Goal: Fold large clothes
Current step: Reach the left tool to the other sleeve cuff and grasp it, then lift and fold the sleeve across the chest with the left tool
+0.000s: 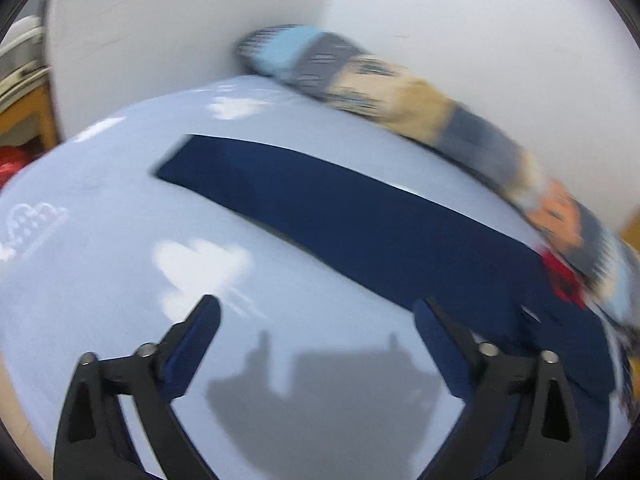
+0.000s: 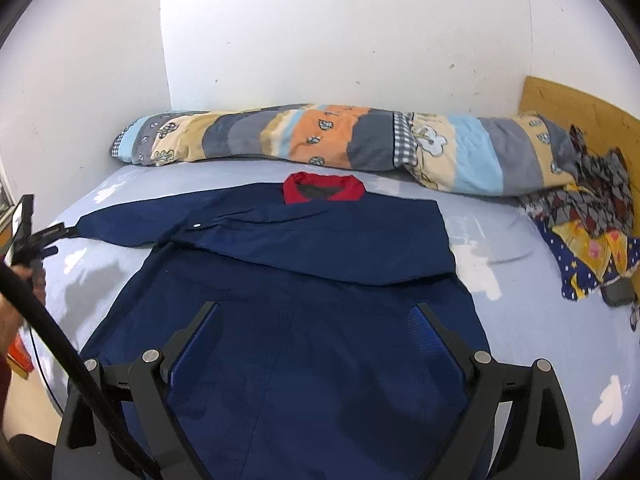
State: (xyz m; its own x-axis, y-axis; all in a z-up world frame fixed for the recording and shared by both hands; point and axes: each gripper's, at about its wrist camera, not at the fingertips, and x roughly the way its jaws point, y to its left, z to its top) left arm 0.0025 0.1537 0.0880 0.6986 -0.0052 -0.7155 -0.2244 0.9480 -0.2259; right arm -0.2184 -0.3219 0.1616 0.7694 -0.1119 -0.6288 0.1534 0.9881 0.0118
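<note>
My left gripper (image 1: 316, 312) and right gripper (image 2: 316, 316) both gape, grasping nothing. The navy jacket (image 2: 304, 280) lies spread on the bed (image 2: 540, 340), its left sleeve (image 1: 320, 208) outstretched. Snatching at bedsheet beneath risks dragging everything askew.

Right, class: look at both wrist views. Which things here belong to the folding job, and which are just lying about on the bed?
Part of the job:
- navy jacket, one sleeve already folded across
- its stretched-out sleeve
- left gripper, jaws open
- right gripper, jaws open

Just lying about:
- rolled patchwork quilt
- patterned clothes heap
- bed sheet
</note>
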